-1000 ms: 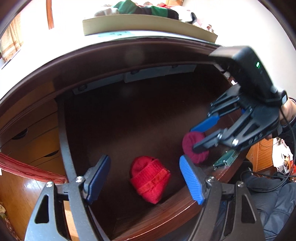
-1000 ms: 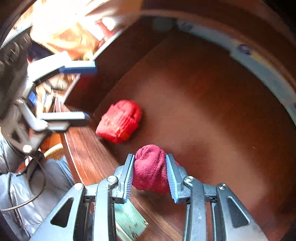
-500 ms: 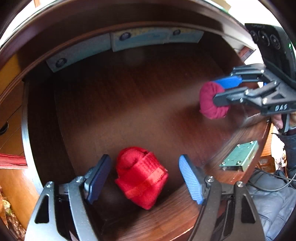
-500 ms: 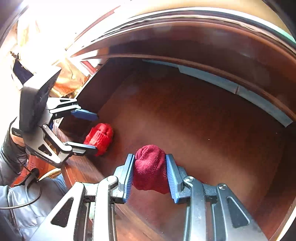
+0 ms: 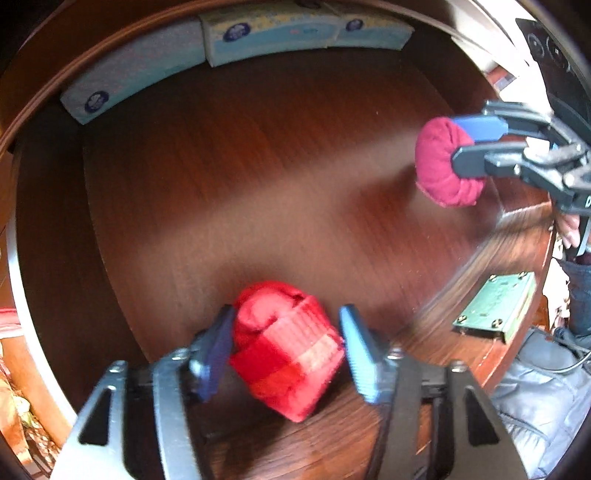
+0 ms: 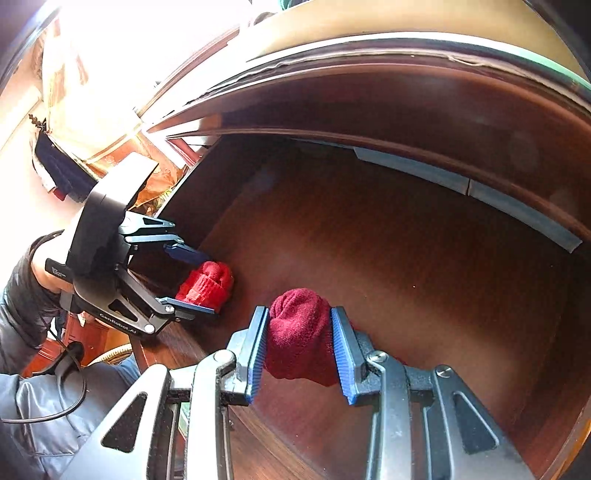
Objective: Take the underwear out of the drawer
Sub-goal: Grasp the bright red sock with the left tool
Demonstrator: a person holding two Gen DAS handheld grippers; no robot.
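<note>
While my left gripper (image 5: 286,347) points steeply down into the open wooden drawer (image 5: 258,166), its jaws are closing around a bright red rolled bundle of underwear (image 5: 288,347) that lies on the drawer floor close to the front wall. One dark blue pad (image 5: 216,354) touches the bundle's left side; the other pad sits just beside its right edge, and I cannot tell whether it presses yet. In the right wrist view the same gripper (image 6: 192,282) shows from the side, one finger above and one below the red bundle (image 6: 207,284), held by a hand in a dark sleeve (image 6: 22,295).

My right gripper (image 6: 299,347) is clamped on a darker, maroon rolled bundle of underwear (image 6: 299,332), its ribbed blue pads pressed against both sides. From the left wrist view this gripper (image 5: 458,147) holds the maroon bundle (image 5: 443,162) above the drawer floor, near the drawer's right side and well apart from the red bundle.

Pale blue printed boxes (image 5: 280,33) line the drawer's back wall. A greenish metal lock plate (image 5: 495,306) with screws is fixed on the top edge of the drawer front. A black cable (image 6: 55,387) trails over grey quilted clothing (image 6: 37,406) at the lower left of the right wrist view.
</note>
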